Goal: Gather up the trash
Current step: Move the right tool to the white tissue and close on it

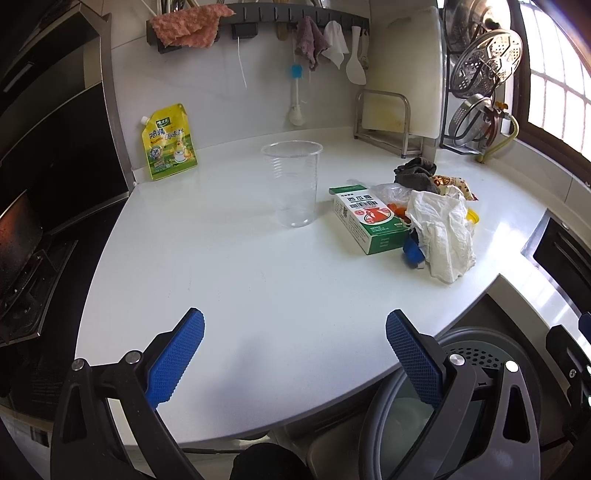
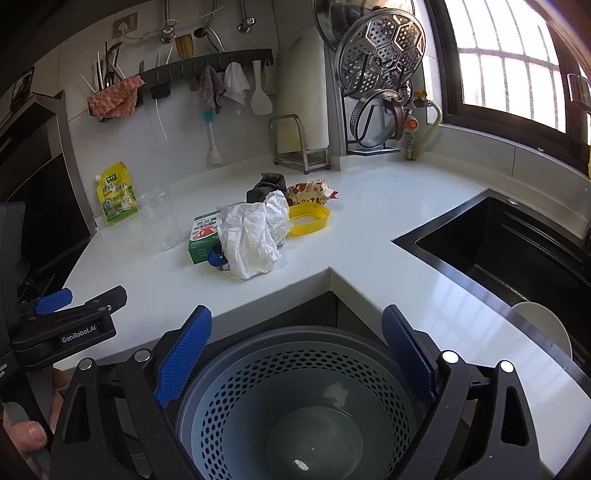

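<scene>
A pile of trash lies on the white counter [image 1: 240, 277]: a crumpled white paper [image 1: 443, 232] [image 2: 251, 236], a green and white box [image 1: 369, 221] [image 2: 203, 236], a yellow lid [image 2: 310, 219], a snack wrapper [image 2: 310, 192], a dark cloth [image 2: 267, 186] and a small blue piece [image 1: 412, 253]. A clear plastic cup [image 1: 293, 182] [image 2: 157, 218] stands left of the pile. A grey perforated bin [image 2: 295, 402] [image 1: 480, 354] sits below the counter edge. My left gripper [image 1: 295, 350] is open and empty over the counter's front edge. My right gripper [image 2: 297, 354] is open and empty above the bin.
A yellow seasoning pouch [image 1: 168, 142] leans on the back wall. A black sink [image 2: 517, 251] is at the right. A cutting-board stand [image 1: 384, 122], pot-lid rack [image 2: 380, 74] and hanging cloths [image 1: 184, 27] line the back. A stove [image 1: 22, 258] is at the left.
</scene>
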The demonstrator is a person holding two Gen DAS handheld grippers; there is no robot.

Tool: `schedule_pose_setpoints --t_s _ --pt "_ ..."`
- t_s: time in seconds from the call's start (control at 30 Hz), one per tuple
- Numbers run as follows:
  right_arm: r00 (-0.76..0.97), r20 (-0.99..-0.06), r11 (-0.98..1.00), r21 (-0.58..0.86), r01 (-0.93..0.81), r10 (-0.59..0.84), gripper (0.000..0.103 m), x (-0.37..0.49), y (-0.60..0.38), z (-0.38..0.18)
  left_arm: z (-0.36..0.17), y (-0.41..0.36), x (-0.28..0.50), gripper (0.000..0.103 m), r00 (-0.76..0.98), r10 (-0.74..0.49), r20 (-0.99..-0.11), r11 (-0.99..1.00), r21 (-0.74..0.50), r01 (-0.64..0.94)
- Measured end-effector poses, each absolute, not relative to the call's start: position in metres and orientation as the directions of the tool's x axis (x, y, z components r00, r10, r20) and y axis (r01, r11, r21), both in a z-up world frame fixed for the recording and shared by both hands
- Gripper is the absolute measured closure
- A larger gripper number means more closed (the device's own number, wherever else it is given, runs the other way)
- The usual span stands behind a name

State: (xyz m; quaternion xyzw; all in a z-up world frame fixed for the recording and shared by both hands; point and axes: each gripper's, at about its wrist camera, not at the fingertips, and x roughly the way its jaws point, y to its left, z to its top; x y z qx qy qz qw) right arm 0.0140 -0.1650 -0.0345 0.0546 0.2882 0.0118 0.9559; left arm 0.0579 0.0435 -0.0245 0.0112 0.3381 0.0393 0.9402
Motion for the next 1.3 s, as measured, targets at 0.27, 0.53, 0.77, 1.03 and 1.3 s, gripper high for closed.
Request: schedule_pose_setpoints --t_s 0.27,0.53,0.77,1.03,1.3 --pt "0.822 -0.565 0.995 0.097 -0.022 0.073 0.014 0.069 -0.153 -0.042 -0.029 0.057 0.093 0.006 0.765 0.082 -0.639 0.996 0.024 -0.086" --pt "0.805 -0.584 0.994 0.098 -0.052 0.1 0.014 0.115 -0.144 -0.051 -0.039 0.06 0.119 0.006 0.749 0.09 -0.656 0.995 0.02 -0.102" --pt "0.796 -0.596 0.994 0.096 -0.057 0.104 0.014 0.145 -0.137 -0.059 -0.046 0.067 0.126 0.006 0.739 0.091 -0.668 0.993 0.01 -0.114" --pt "0.797 -0.596 0.995 0.075 -0.062 0.094 0.015 0.159 -0.125 -0.063 -0.052 0.066 0.129 0.006 0.729 0.082 -0.679 0.994 0.003 -0.109" --pt "0.8 -0.594 0.996 0.015 -0.089 0.081 0.053 0.156 -0.114 -0.062 -0.053 0.06 0.127 0.006 0.726 0.066 -0.684 0.995 -0.004 -0.095"
